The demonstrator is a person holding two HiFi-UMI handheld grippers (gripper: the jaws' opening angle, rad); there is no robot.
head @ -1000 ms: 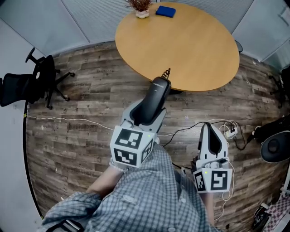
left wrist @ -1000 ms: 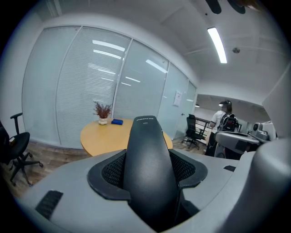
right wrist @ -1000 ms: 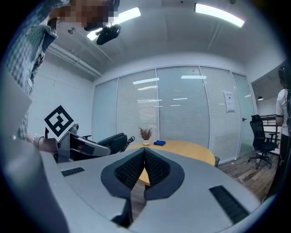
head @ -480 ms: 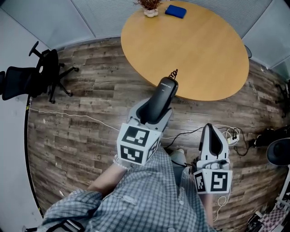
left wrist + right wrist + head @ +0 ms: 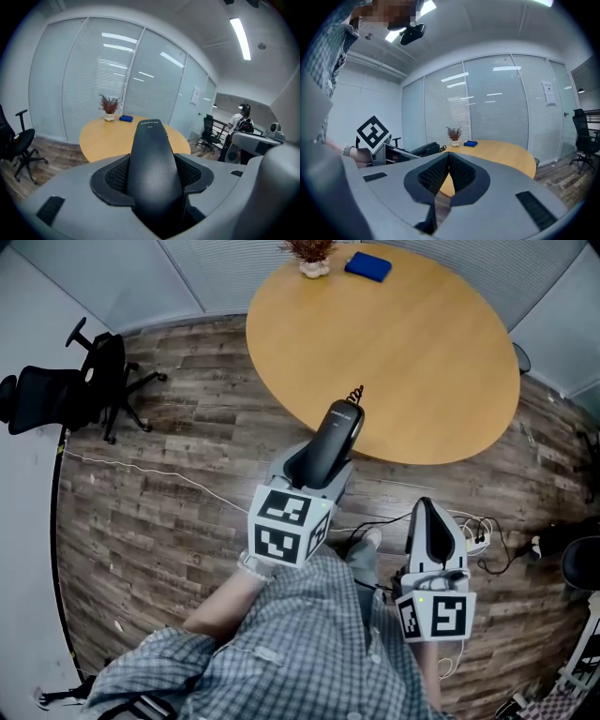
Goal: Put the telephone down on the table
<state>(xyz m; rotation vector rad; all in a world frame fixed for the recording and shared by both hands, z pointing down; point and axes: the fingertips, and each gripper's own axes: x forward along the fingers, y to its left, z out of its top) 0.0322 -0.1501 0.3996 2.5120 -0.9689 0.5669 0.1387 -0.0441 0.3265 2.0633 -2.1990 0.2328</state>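
Observation:
A black telephone handset [image 5: 331, 437] with a coiled cord at its tip sticks out of my left gripper [image 5: 314, 465], whose jaws are shut on its body. The handset [image 5: 152, 164] fills the middle of the left gripper view, held between the black pads [image 5: 117, 176]. It hangs in the air above the wood floor, just short of the round wooden table's [image 5: 412, 343] near edge. My right gripper [image 5: 431, 531] is lower right, shut with nothing between its pads [image 5: 459, 173]. The handset [image 5: 424, 149] also shows at the left of the right gripper view.
On the table's far side stand a small potted plant [image 5: 312, 259] and a blue cloth [image 5: 367, 265]. A black office chair [image 5: 66, 395] is at the left. Cables and a power strip [image 5: 473, 531] lie on the floor at the right, next to a dark round object [image 5: 581, 563].
The view has shifted as the person stepped toward the table. The handset's tip now sits closer to the table's near edge. Both grippers keep the same grip.

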